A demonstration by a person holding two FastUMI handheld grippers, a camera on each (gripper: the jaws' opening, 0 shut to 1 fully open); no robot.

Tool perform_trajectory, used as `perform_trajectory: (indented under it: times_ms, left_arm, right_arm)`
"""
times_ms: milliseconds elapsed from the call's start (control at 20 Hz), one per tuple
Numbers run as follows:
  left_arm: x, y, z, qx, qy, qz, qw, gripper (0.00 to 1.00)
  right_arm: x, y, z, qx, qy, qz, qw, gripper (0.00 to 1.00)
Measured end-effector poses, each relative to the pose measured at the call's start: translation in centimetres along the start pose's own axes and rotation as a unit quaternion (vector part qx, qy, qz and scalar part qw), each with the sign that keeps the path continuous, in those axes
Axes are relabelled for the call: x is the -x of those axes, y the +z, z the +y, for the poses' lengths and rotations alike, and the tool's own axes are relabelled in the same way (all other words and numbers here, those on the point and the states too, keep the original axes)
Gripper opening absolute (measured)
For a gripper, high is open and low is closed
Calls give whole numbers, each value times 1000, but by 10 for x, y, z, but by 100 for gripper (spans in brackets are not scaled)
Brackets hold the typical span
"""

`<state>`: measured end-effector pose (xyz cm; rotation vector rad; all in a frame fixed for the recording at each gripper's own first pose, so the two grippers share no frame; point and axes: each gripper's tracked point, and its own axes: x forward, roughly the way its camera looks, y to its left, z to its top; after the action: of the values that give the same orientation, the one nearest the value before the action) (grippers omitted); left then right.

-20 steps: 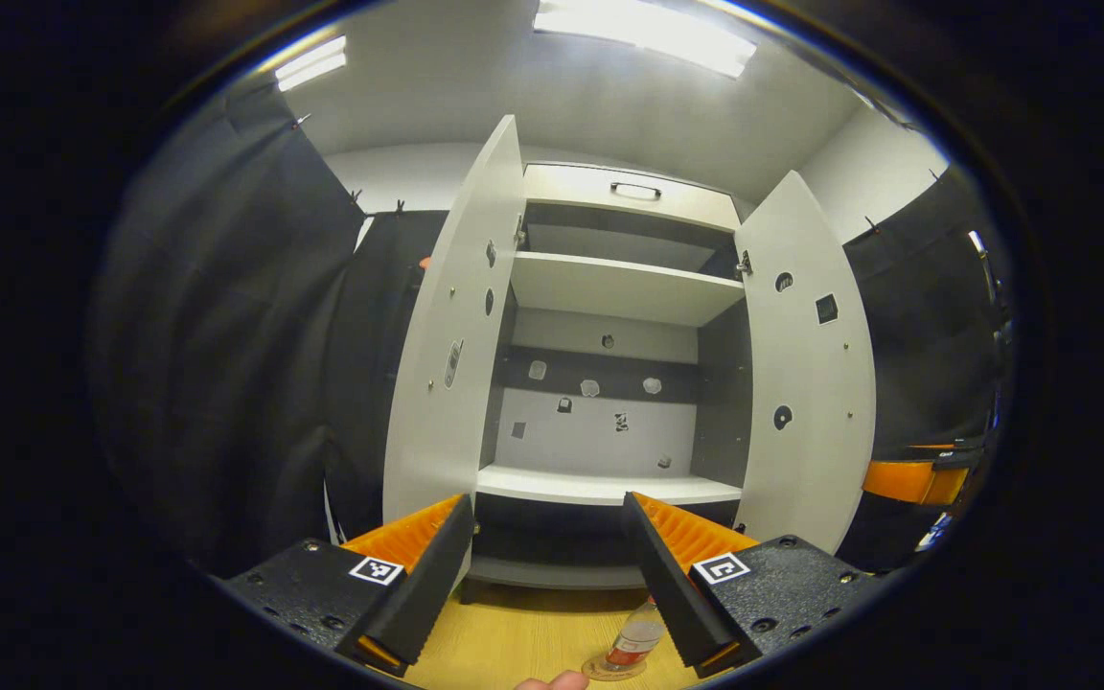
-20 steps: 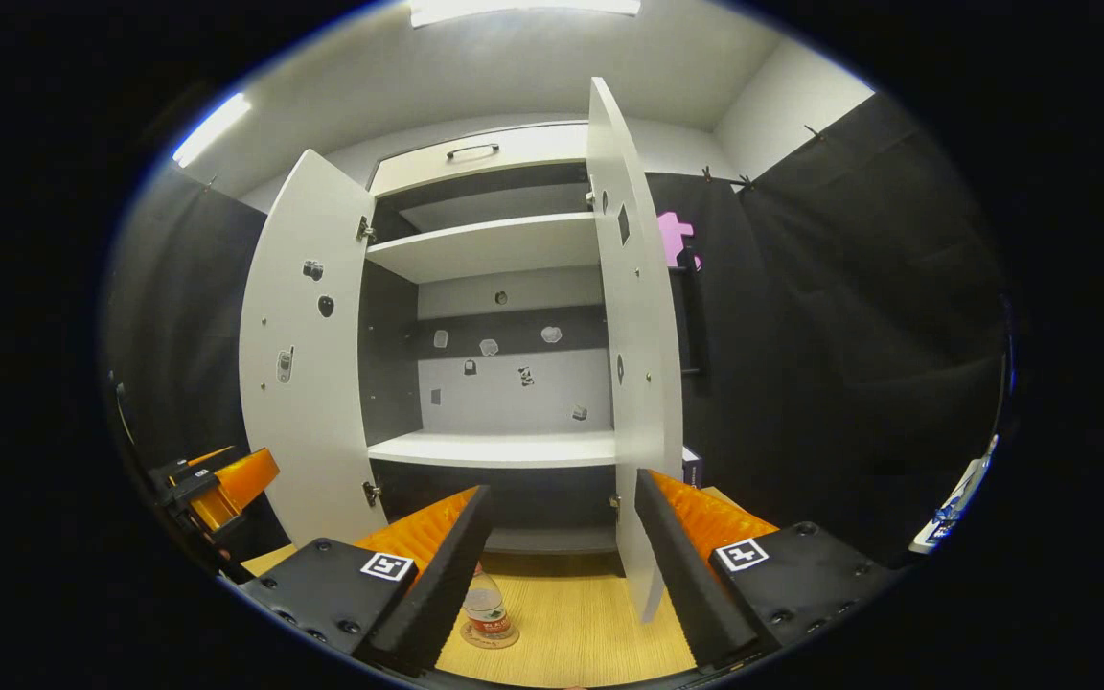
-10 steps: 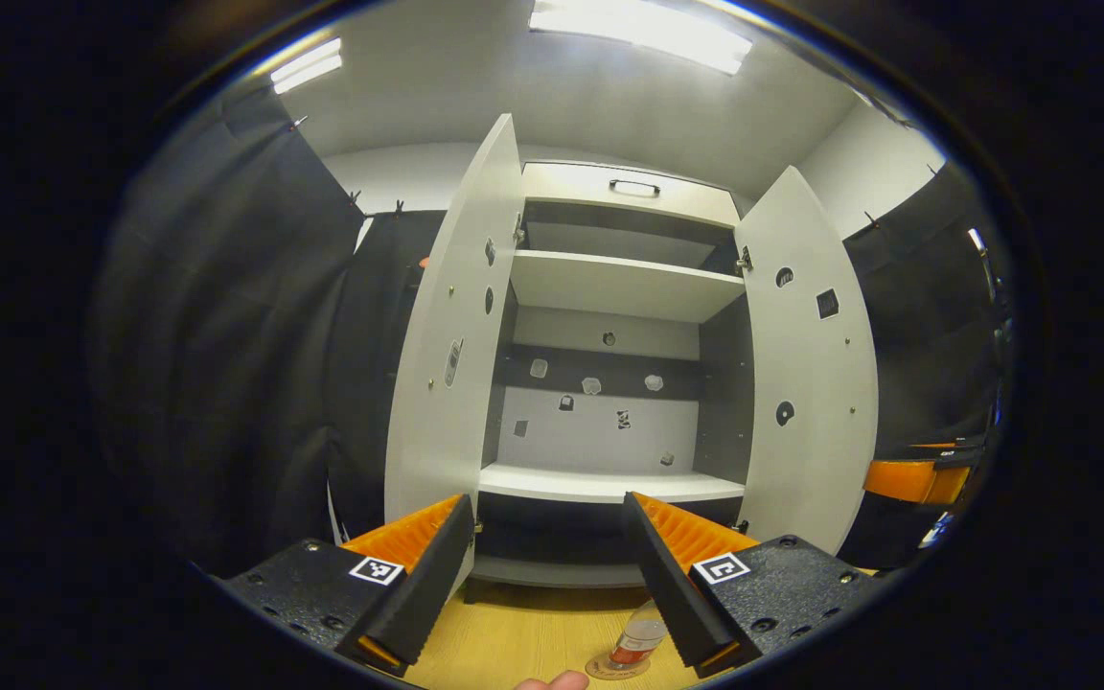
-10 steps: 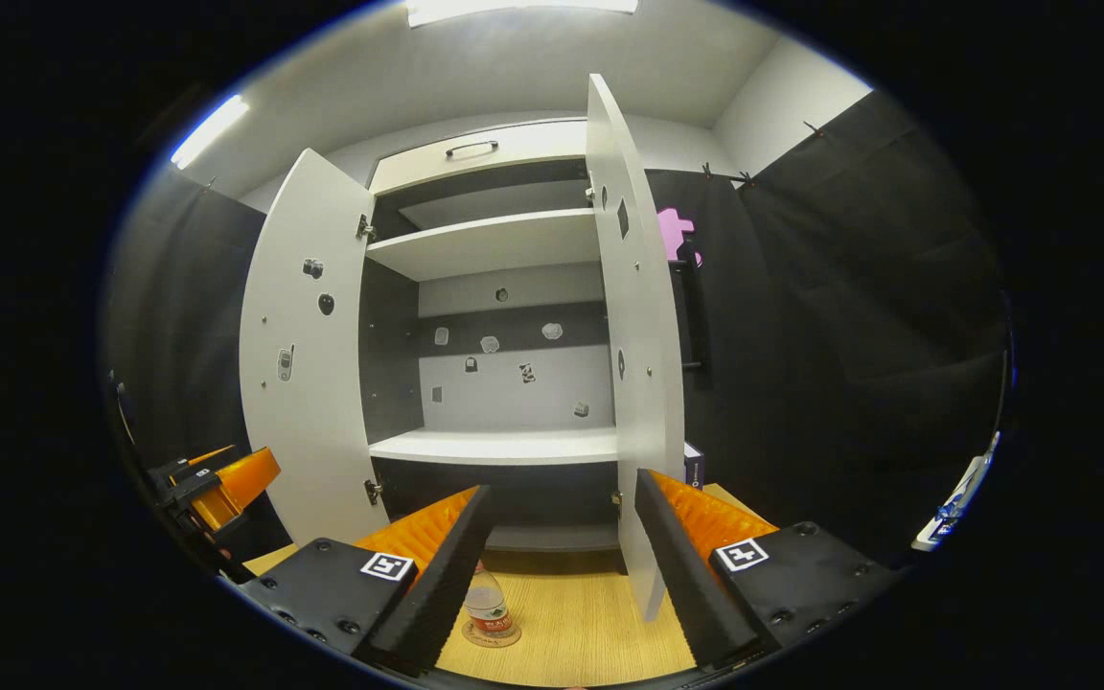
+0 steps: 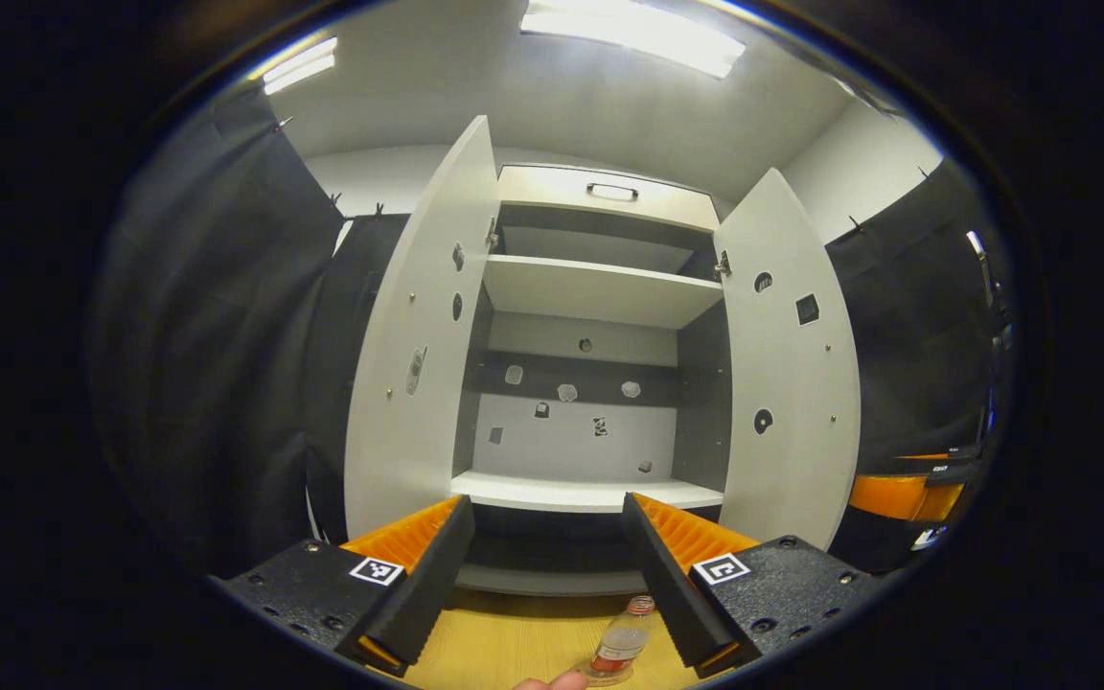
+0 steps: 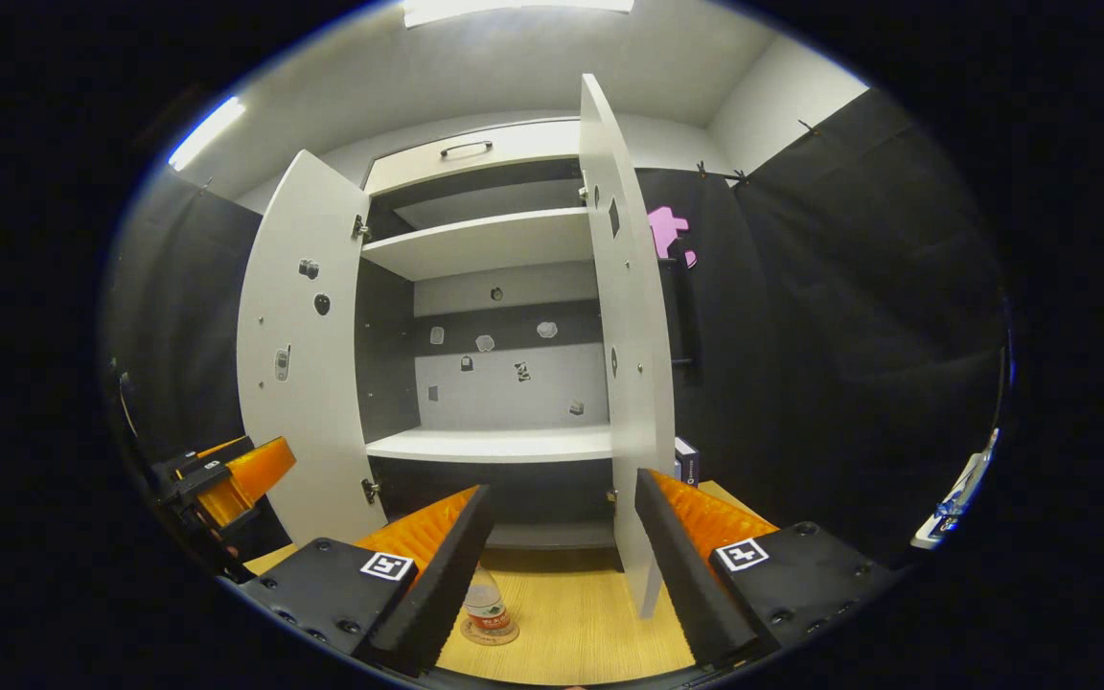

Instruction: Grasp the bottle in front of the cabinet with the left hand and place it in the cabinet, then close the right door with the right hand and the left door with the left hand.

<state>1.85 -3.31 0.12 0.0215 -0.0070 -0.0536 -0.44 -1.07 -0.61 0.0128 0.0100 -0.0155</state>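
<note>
A small clear bottle (image 5: pixel 617 644) with a red label stands upright on a round coaster on the wooden floor before the white cabinet (image 5: pixel 590 287); the same bottle (image 6: pixel 486 604) appears in the right gripper view. Both cabinet doors stand wide: the left door (image 5: pixel 413 355) and the right door (image 5: pixel 787 364). My left gripper (image 5: pixel 542 575) is open, above and short of the bottle, which sits by its right finger. My right gripper (image 6: pixel 557 565) is open too, with the right door's edge (image 6: pixel 633 383) just ahead. The left gripper (image 6: pixel 226 474) also appears at the left of the right gripper view.
The cabinet has a lower shelf (image 5: pixel 576 494), an upper shelf (image 5: pixel 600 287) and a top drawer with a handle (image 5: pixel 611 191). Black cloth walls close in on both sides. A fingertip (image 5: pixel 552 682) pokes in at the bottom edge. A small box (image 6: pixel 686 460) sits behind the right door.
The left gripper has shifted right a little, so the cabinet slid left in its view and more of the bottle emerged beside its right finger. The right gripper barely moved.
</note>
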Motion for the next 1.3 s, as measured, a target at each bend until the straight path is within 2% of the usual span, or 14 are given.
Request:
perform_trajectory:
  times_ms: [200, 400, 550, 750, 950, 1300]
  left_arm:
    - [-25, -16, -48, 36, -61, 12, 997, 95]
    - [-43, -49, -93, 73, -122, 42, 989, 94]
    - [-54, -91, -117, 62, -150, 67, 984, 92]
    - [-70, -159, -115, 29, -128, 97, 987, 95]
    - [-79, -216, -111, 14, -121, 122, 985, 95]
    - [-66, -290, -102, 17, -94, 164, 982, 95]
  right_arm:
    - [7, 1, -11, 8, -15, 0, 1000, 98]
    - [16, 5, -29, 13, -41, -2, 999, 98]
    - [20, 2, -42, 14, -58, 5, 998, 98]
    - [24, 2, -52, 27, -75, 7, 997, 98]
    - [23, 0, -50, 32, -70, 12, 997, 98]
    - [15, -6, -41, 33, -57, 26, 998, 98]
